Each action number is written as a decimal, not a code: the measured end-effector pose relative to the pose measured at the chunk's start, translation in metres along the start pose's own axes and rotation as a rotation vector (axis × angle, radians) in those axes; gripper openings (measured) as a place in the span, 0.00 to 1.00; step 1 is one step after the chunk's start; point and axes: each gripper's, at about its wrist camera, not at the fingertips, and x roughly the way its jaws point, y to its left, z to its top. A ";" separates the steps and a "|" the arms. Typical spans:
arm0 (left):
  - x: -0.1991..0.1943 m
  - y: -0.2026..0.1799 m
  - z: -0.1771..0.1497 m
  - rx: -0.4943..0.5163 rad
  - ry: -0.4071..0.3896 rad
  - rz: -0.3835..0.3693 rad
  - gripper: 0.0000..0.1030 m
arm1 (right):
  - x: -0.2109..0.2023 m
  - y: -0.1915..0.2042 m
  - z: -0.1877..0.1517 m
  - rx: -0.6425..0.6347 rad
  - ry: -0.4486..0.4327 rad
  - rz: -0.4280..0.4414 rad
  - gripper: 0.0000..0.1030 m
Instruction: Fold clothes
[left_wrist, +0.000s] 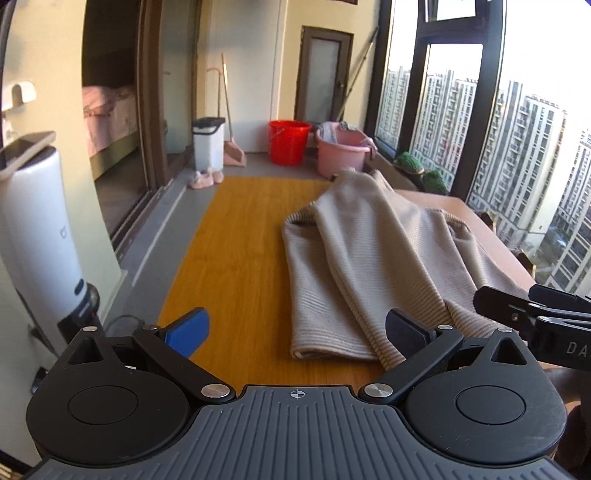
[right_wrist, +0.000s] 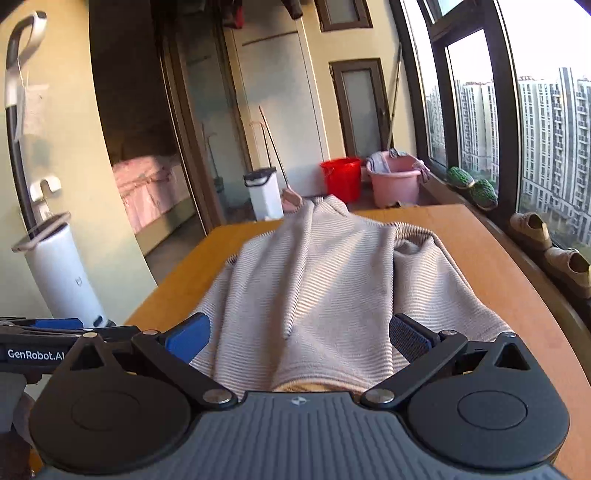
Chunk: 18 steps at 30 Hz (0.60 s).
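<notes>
A beige ribbed sweater (left_wrist: 373, 254) lies partly folded on the wooden table (left_wrist: 236, 243), one side flap turned over its middle. My left gripper (left_wrist: 295, 334) is open and empty, above the table's near edge, its right finger pad (left_wrist: 408, 332) next to the sweater's ribbed hem. In the right wrist view the sweater (right_wrist: 332, 280) fills the middle, and my right gripper (right_wrist: 299, 339) is open with its fingers spread over the near hem, holding nothing. The right gripper's body shows at the right edge of the left wrist view (left_wrist: 535, 314).
A white appliance (left_wrist: 37, 236) stands left of the table. A red bucket (left_wrist: 288, 142), a pink basin (left_wrist: 343, 153), a white bin (left_wrist: 208, 142) and a broom stand on the floor beyond. Shoes (right_wrist: 532, 230) and plants sit on the windowsill at the right.
</notes>
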 end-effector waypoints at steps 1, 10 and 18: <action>-0.002 0.001 0.004 -0.004 -0.011 0.007 1.00 | 0.000 -0.001 0.002 0.007 -0.010 0.012 1.00; 0.001 -0.007 0.017 0.004 -0.017 0.019 1.00 | 0.031 -0.008 0.018 0.010 0.021 0.071 1.00; 0.007 -0.008 0.009 0.038 0.016 -0.050 1.00 | 0.103 -0.036 0.022 0.216 0.299 0.126 1.00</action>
